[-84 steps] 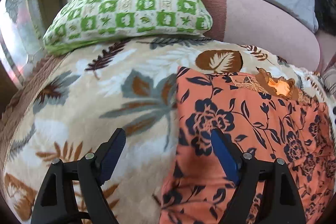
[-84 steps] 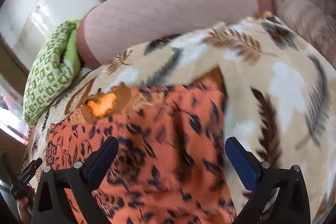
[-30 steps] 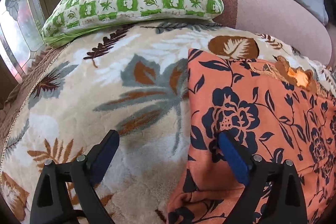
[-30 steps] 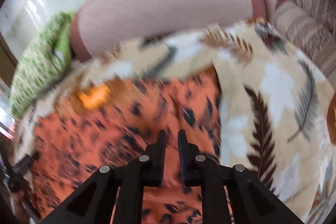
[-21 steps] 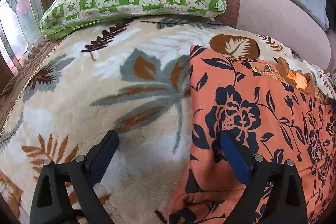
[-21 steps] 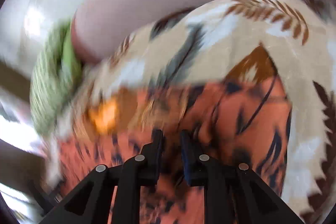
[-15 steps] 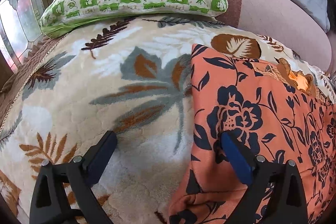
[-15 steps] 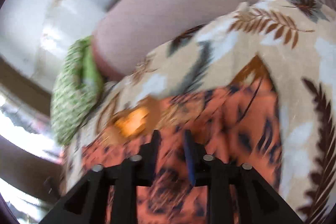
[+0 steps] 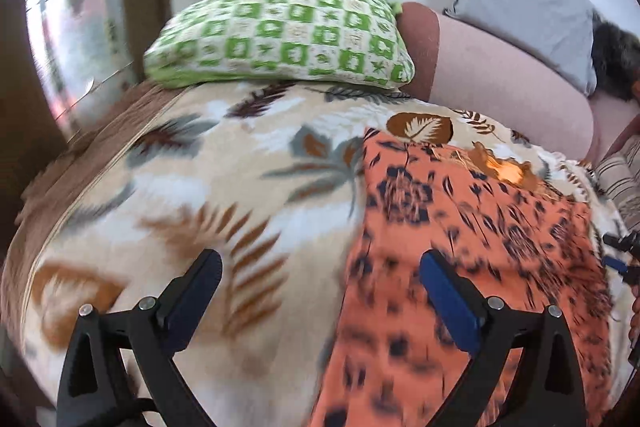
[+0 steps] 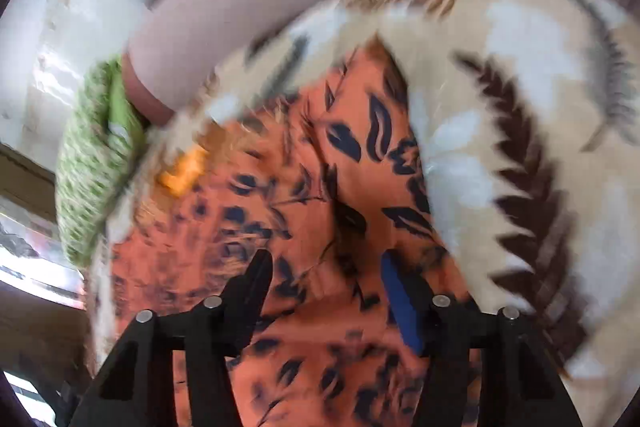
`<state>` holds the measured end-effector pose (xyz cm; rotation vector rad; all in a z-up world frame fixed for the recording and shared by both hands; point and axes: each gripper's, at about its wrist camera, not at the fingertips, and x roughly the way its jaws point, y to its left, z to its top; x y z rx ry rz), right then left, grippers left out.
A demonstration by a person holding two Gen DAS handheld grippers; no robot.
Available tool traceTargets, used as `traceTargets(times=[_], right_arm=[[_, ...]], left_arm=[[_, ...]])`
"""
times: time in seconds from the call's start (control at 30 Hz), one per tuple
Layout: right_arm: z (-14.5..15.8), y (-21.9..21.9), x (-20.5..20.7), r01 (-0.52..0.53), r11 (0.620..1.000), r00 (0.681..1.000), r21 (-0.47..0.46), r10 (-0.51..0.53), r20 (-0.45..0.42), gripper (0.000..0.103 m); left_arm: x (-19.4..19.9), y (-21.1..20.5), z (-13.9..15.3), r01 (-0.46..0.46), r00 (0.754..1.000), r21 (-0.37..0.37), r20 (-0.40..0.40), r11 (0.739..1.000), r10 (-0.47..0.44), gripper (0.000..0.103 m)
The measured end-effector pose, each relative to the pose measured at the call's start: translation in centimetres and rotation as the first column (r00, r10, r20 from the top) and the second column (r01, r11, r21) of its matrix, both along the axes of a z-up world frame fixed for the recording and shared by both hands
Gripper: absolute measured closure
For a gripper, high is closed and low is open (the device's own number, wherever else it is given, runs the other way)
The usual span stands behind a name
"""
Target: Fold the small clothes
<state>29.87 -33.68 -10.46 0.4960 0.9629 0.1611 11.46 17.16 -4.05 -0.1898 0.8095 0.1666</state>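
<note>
Orange floral garment (image 9: pixel 472 227), blurred and cut off below, lies under both released claws (image 9: pixel 320 291) (image 10: pixel 326 267).

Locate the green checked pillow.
In the left wrist view, the green checked pillow lies at the top centre, on the leaf-print blanket's far edge, against the pink cushion.

Orange floral garment (image 9: pixel 472 227) was seen as thin, matt woven cloth, laid on plush fleece blanket (image 9: pixel 224 187). Beyond blanket, checked pillow (image 9: pixel 280 31) was matt cotton-like fabric. Gripper fingers (image 9: pixel 448 295) were matt plastic w/ shiny metal screws.
</note>
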Motion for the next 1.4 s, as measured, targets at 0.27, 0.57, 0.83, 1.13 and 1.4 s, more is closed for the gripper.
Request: traceTargets(times=[0.27, 0.57, 0.83, 1.13, 1.4], right_arm=[[1.3, -2.7, -13.5, -0.066, 0.992, 0.996, -0.104, 0.059, -0.067, 0.031], [-3.0, -8.8, -24.4, -0.084, 0.996, 0.975, 0.012, 0.084, -0.207, 0.031], [-6.5, -7.1, -25.7, -0.15, 0.983, 0.943, 0.107, 0.175, -0.283, 0.039], [-5.6, -7.2, -26.8, -0.15, 0.986, 0.951, 0.071, 0.163, -0.264, 0.052], [-6.8, -7.3, -26.5, -0.134, 0.978, 0.941, 0.16, 0.176, -0.287, 0.096]], left_arm=[[-11.6, -0.2, -3.2, 0.021, 0.991, -0.195, -0.127, 0.981, -0.047, 0.004], [-15.6, -0.9, -6.9, 0.027, 0.963, -0.273, -0.249, 0.962, -0.098, 0.004], [-16.5, -1.5, -8.6, 0.049, 0.948, -0.267, -0.29, 0.962, -0.129, 0.042], [-17.3, -0.1, -8.6, 0.043, 0.947, -0.3, -0.292, 0.953, -0.135, 0.054], [-16.8, -0.2, -7.4, 0.088, 0.948, -0.33, -0.261, 0.94, -0.181, 0.096]])
